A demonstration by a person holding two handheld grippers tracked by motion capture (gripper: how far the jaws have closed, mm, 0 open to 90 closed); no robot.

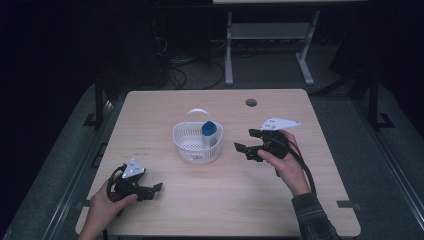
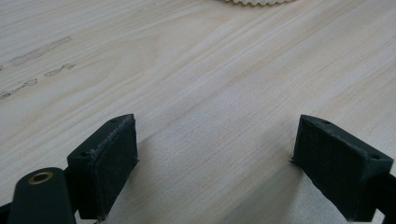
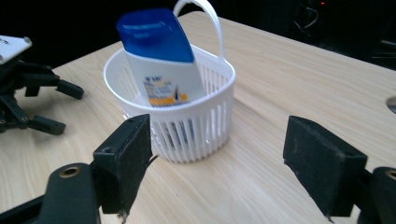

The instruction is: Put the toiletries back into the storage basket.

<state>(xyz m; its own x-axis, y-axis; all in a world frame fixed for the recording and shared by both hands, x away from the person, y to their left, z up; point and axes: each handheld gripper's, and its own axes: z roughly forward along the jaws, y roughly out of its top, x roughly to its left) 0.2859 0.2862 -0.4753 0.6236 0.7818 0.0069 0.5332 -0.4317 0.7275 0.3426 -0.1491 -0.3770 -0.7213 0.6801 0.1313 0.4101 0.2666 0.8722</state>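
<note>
- Right now your right gripper [image 1: 248, 141] sits right of centre in the high view, jaws apart and empty, aimed at the white basket [image 1: 197, 145] in the middle of the table [image 1: 210, 205]
- The blue-capped bottle [image 1: 209, 133] stands tilted inside the basket, leaning on its right wall
- If you mean to lift the bottle, come in above the rim and close on the blue cap, keeping clear of the handle [image 3: 208, 18]
- Your left gripper [image 1: 157, 188], lower left, is also spread wide over bare wood
- Only the right gripper view reveals the bottle's orange label [image 3: 163, 93]; the left gripper view catches just the basket's edge [image 2: 257, 2] at its top
</note>
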